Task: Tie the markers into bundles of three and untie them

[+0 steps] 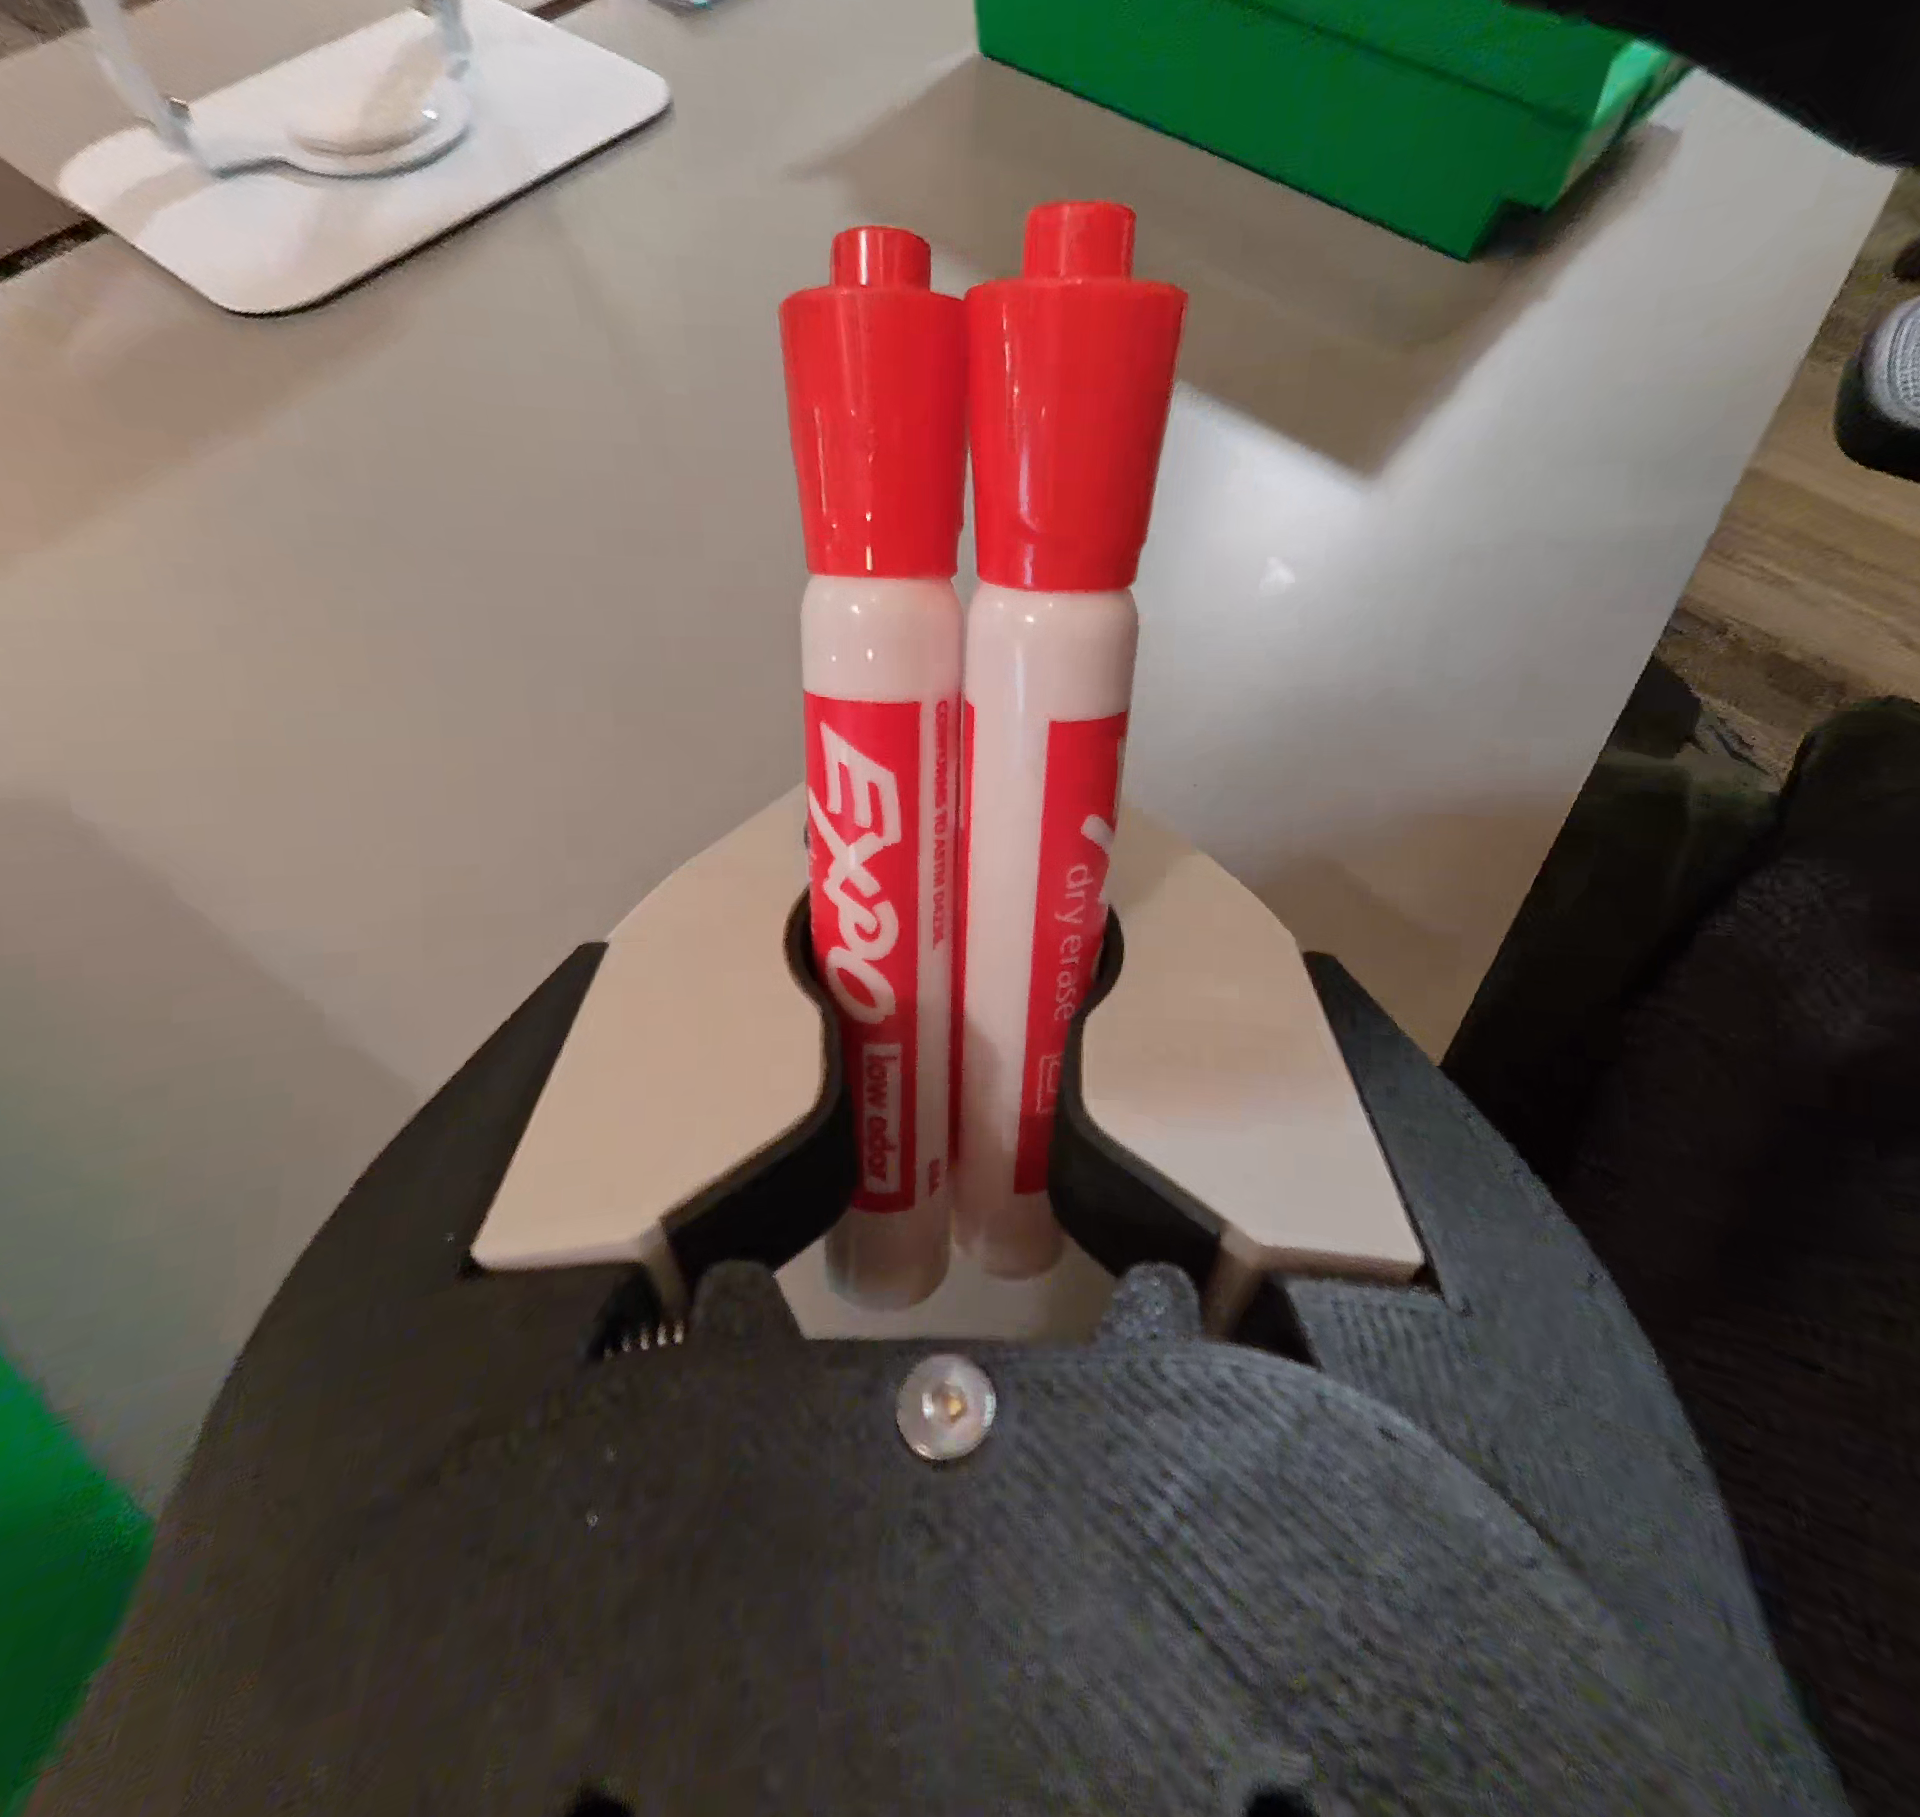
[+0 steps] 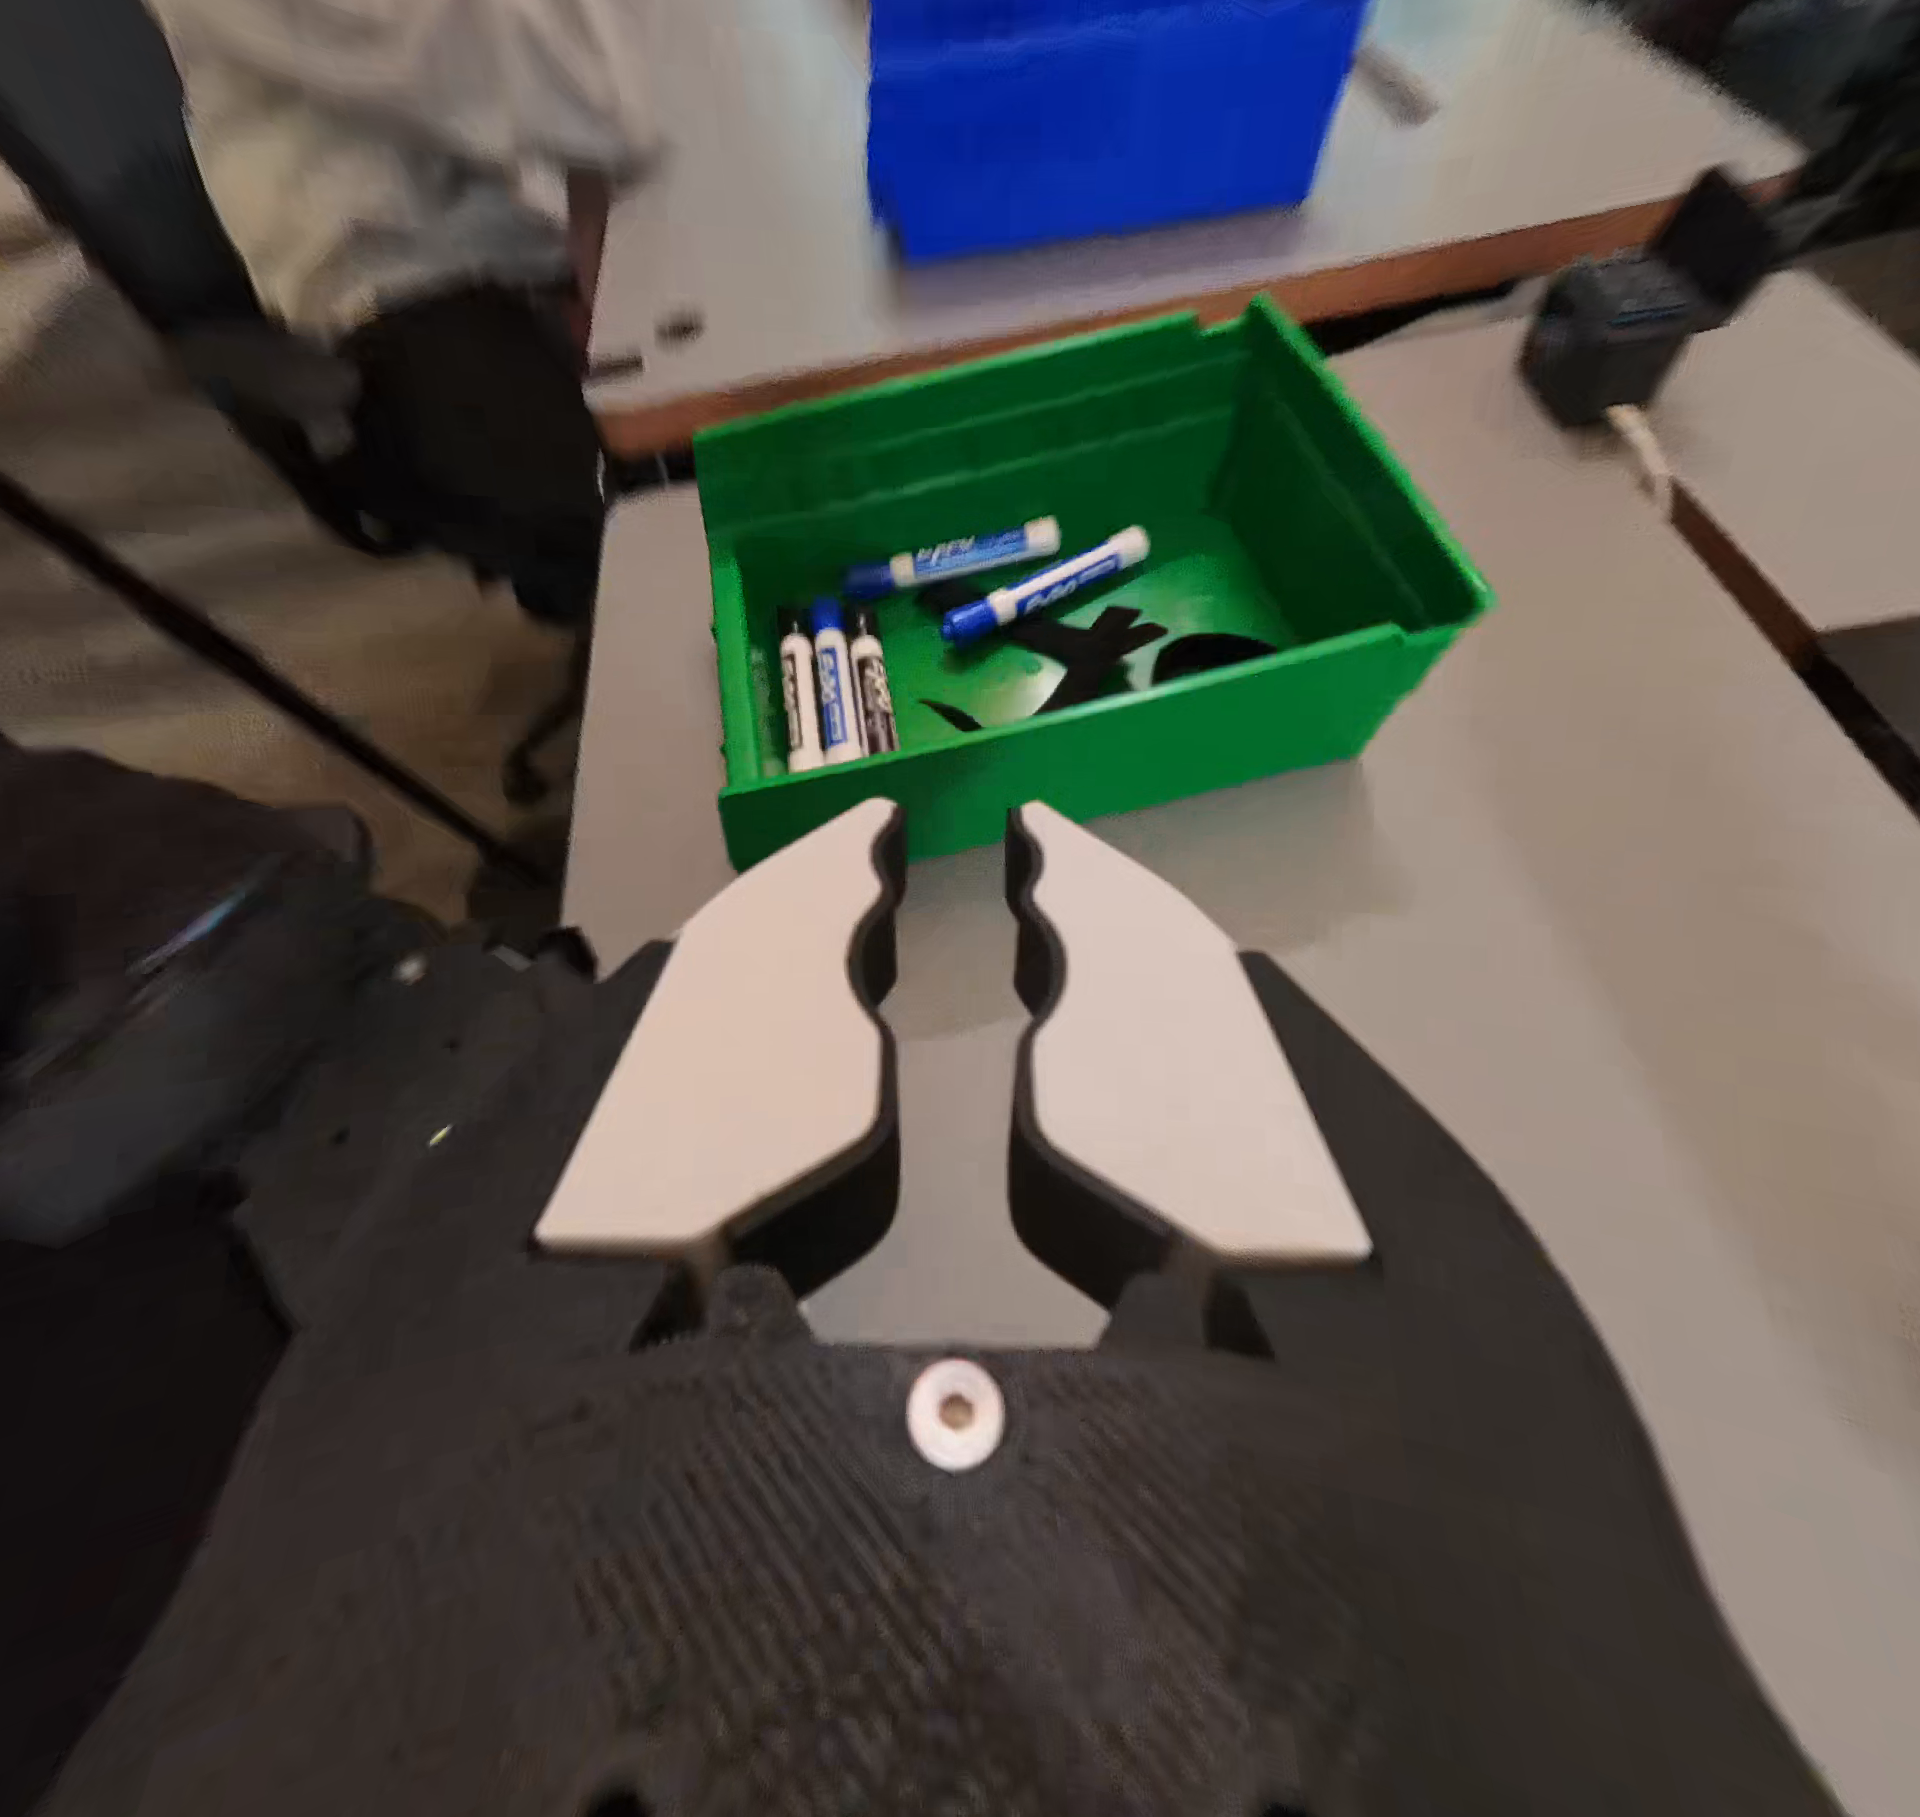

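Markers clamped in left gripper [image 1: 954, 946]; right gripper [image 2: 954, 832] spread, holding nothing.

Left wrist view: upper left a white stand base [image 1: 343, 157] on the grey table [image 1: 416, 624]; centre 2 red-capped markers [image 1: 971, 645] side by side, caps pointing away, pinched between the fingers; upper right a green bin [image 1: 1299, 53]. Right wrist view: fingers apart just short of a green bin [image 2: 1091, 780] holding 5 markers [image 2: 831, 687], blue and black caps; blue bin [image 2: 1101, 74] at top of frame.
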Demonstrator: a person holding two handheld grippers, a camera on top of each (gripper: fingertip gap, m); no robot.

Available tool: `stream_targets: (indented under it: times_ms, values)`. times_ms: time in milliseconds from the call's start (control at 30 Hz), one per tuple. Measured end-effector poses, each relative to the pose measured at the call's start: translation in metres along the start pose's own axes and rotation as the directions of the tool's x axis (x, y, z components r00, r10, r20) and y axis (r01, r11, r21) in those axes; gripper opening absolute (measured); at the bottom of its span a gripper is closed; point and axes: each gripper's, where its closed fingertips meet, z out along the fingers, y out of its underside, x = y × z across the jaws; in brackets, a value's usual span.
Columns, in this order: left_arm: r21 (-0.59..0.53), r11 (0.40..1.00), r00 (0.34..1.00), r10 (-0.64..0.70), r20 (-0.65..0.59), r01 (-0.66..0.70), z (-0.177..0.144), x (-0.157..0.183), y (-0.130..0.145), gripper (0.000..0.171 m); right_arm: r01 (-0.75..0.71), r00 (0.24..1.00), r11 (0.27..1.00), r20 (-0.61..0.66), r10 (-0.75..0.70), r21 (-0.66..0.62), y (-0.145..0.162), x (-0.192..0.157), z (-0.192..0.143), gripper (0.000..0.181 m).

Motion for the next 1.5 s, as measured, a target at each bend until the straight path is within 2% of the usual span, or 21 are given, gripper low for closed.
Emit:
stream_targets:
  times_ms: [167, 300, 433, 600, 700, 767, 833, 933, 1033, 1100, 1200, 1300, 1400, 1500]
  values:
    - [0.039, 0.999, 0.999, 0.0, 0.032, -0.001, -0.003, -0.008, -0.004, 0.042, 0.147, 0.988, 0.932, 0.086, -0.125, -0.331, -0.025, 0.005, 0.11, 0.022]
    - [0.068, 0.997, 0.999, 0.019, 0.047, -0.022, -0.007, -0.015, -0.008, 0.043, 0.258, 0.964, 0.781, 0.092, -0.251, -0.569, 0.002, 0.018, 0.179, 0.023]
    - [0.065, 0.998, 0.997, 0.019, 0.074, -0.024, -0.012, -0.028, -0.002, 0.043, 0.143, 0.988, 0.725, 0.133, -0.072, -0.674, 0.03, 0.003, 0.227, 0.038]
    - [0.067, 0.998, 0.998, -0.004, 0.062, 0.0, -0.014, -0.029, 0.002, 0.043, -0.174, 0.966, 0.678, 0.011, 0.26, -0.715, 0.039, 0.002, 0.268, 0.052]
    - [0.065, 0.998, 0.998, 0.002, 0.068, -0.007, -0.016, -0.028, 0.002, 0.043, -0.175, 0.975, 0.633, -0.045, 0.216, -0.754, 0.051, 0.016, 0.28, 0.055]
    - [0.068, 0.998, 0.998, -0.004, 0.065, 0.0, -0.017, -0.028, 0.001, 0.043, -0.146, 0.983, 0.605, -0.044, 0.18, -0.783, 0.06, 0.018, 0.282, 0.042]
    - [0.068, 0.998, 0.998, -0.01, 0.062, 0.005, -0.017, -0.028, 0.001, 0.043, -0.102, 0.988, 0.592, -0.014, 0.151, -0.799, 0.061, 0.017, 0.28, 0.027]
    - [0.061, 0.998, 0.998, -0.016, 0.053, 0.013, -0.015, -0.028, 0.003, 0.043, -0.062, 0.994, 0.594, 0.001, 0.105, -0.802, 0.057, 0.02, 0.269, 0.025]
    - [0.057, 0.998, 0.999, -0.014, 0.049, 0.011, -0.015, -0.026, 0.004, 0.043, -0.028, 0.998, 0.665, 0.02, 0.064, -0.747, 0.032, 0.026, 0.249, 0.021]
    - [0.05, 0.999, 0.999, -0.011, 0.044, 0.009, -0.014, -0.025, 0.004, 0.043, -0.033, 0.995, 0.733, 0.047, 0.089, -0.679, 0.006, 0.025, 0.229, 0.019]
    - [0.038, 0.999, 0.999, -0.012, 0.032, 0.01, -0.012, -0.023, 0.005, 0.043, -0.049, 0.992, 0.82, 0.068, 0.107, -0.57, -0.025, 0.026, 0.186, 0.017]
    - [0.026, 0.999, 1.0, -0.023, 0.011, 0.023, -0.009, -0.02, 0.007, 0.043, -0.086, 0.991, 0.878, 0.053, 0.125, -0.471, -0.037, 0.031, 0.134, 0.017]
    - [-0.012, 0.999, 0.998, -0.053, -0.038, 0.052, -0.006, -0.014, 0.011, 0.043, -0.137, 0.987, 0.929, 0.035, 0.159, -0.343, -0.039, 0.032, 0.072, 0.018]
    - [-0.088, 0.995, 0.993, -0.062, -0.099, 0.053, -0.002, -0.008, 0.02, 0.044, -0.177, 0.984, 0.965, -0.015, 0.178, -0.194, -0.023, 0.03, 0.0, 0.018]
